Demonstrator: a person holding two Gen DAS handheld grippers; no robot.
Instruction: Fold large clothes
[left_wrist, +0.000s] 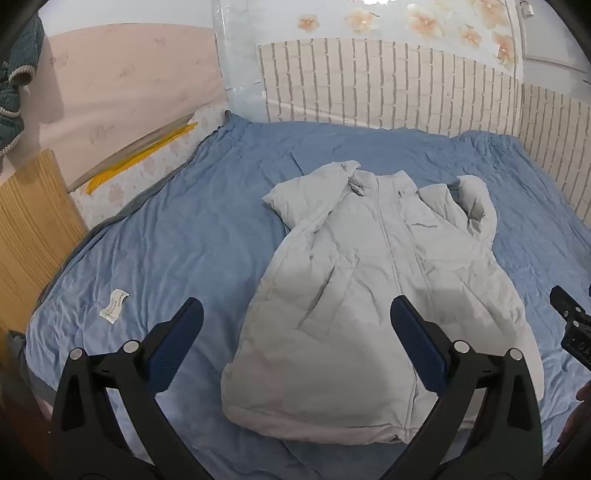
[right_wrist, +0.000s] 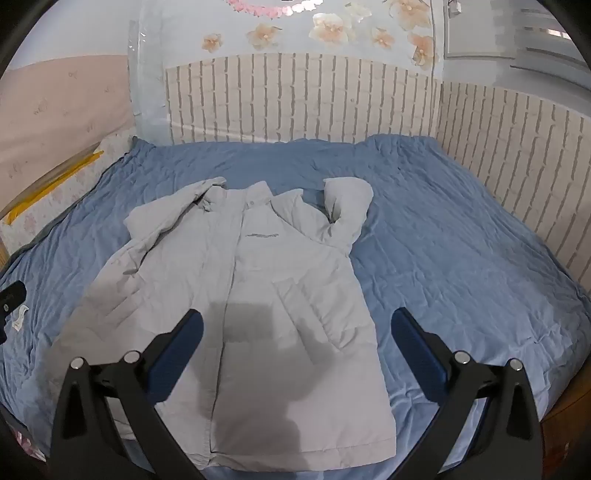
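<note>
A pale grey padded jacket (left_wrist: 376, 280) lies front up on the blue bedcover (left_wrist: 177, 236), zip shut, collar toward the far wall. One sleeve lies folded in over its chest, the other curls up beside the collar (right_wrist: 347, 206). My left gripper (left_wrist: 297, 310) hovers above the jacket's hem and the cover beside it, jaws wide open with nothing between them. In the right wrist view the jacket (right_wrist: 236, 302) fills the middle. My right gripper (right_wrist: 297, 321) is also wide open and empty, above the jacket's lower right part and the bedcover (right_wrist: 461, 251).
A small white label (left_wrist: 114, 301) lies on the cover to the left. A brick-patterned wall panel (right_wrist: 332, 99) bounds the bed at the back and right. A wooden board (left_wrist: 33, 229) and a yellow strip (left_wrist: 144, 155) stand at the left edge.
</note>
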